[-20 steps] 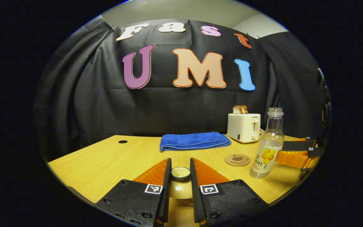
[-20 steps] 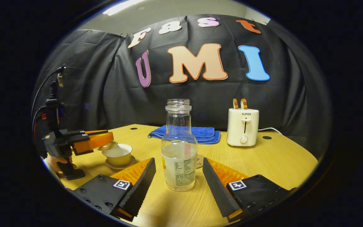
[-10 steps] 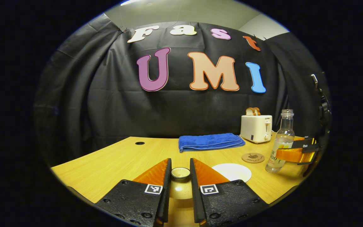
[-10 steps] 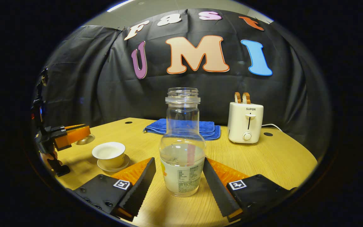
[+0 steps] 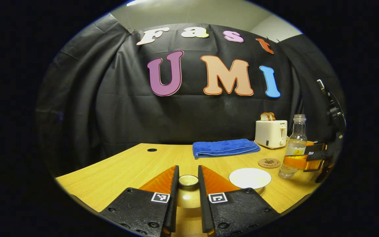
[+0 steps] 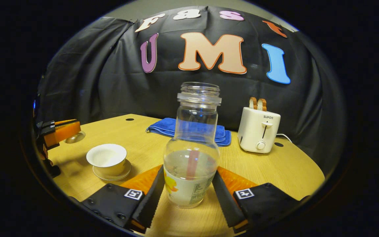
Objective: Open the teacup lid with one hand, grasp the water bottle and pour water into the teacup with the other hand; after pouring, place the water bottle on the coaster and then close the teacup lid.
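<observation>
Tabletop open rightward; right gripper now pinches bottle (earlier spread); left gripper still pinches lid.

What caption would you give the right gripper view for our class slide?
Right gripper closing around the uncapped water bottle; uncovered teacup on its saucer waits at left.

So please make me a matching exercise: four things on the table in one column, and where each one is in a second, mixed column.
Things:
1. teacup lid
2. water bottle
3. teacup
4. coaster

Places:
A. lying bare on the table, in front of the toaster
B. between the fingers of the right gripper
C. standing uncovered on its saucer
D. held in the left gripper, away from the cup

Pairs: 1-D, 2-B, 3-C, 4-A
</observation>
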{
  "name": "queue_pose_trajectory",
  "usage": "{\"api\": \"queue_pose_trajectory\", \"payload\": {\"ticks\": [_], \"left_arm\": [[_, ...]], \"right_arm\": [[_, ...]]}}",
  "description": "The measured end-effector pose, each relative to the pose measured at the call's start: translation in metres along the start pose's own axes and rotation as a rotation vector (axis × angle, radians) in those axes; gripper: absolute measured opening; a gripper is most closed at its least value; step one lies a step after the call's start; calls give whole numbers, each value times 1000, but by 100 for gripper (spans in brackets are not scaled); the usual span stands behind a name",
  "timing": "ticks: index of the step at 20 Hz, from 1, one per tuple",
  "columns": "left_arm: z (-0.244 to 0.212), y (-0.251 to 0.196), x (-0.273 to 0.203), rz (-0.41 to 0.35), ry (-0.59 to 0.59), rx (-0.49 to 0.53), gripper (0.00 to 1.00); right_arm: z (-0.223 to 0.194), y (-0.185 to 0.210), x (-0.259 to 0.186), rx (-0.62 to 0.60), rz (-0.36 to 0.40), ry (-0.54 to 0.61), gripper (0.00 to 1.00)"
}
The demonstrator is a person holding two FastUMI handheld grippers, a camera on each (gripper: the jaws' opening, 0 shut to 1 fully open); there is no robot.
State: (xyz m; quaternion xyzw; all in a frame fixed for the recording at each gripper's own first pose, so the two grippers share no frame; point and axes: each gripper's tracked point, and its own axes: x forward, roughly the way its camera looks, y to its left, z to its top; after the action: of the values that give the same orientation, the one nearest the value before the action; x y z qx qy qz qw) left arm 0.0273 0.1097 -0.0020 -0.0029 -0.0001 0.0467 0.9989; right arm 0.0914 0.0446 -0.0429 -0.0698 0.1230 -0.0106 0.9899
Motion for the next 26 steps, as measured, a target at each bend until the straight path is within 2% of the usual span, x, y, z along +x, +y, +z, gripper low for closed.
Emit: {"api": "queue_pose_trajectory", "payload": {"ticks": [2,10,15,19,26], "left_arm": [[-1,6,0,9,5,-2,28],[0,12,-1,10,3,0,28],[1,20,-1,26,3,-1,28],[0,20,-1,26,4,-1,28],[0,22,-1,34,6,-2,28]], "right_arm": [[3,6,4,-41,-1,-15,82],[10,14,5,-338,-76,-48,83],[7,14,10,-602,-100,-24,80],[14,16,12,-781,-133,-46,80],[25,30,14,-1085,-144,-82,80]]}}
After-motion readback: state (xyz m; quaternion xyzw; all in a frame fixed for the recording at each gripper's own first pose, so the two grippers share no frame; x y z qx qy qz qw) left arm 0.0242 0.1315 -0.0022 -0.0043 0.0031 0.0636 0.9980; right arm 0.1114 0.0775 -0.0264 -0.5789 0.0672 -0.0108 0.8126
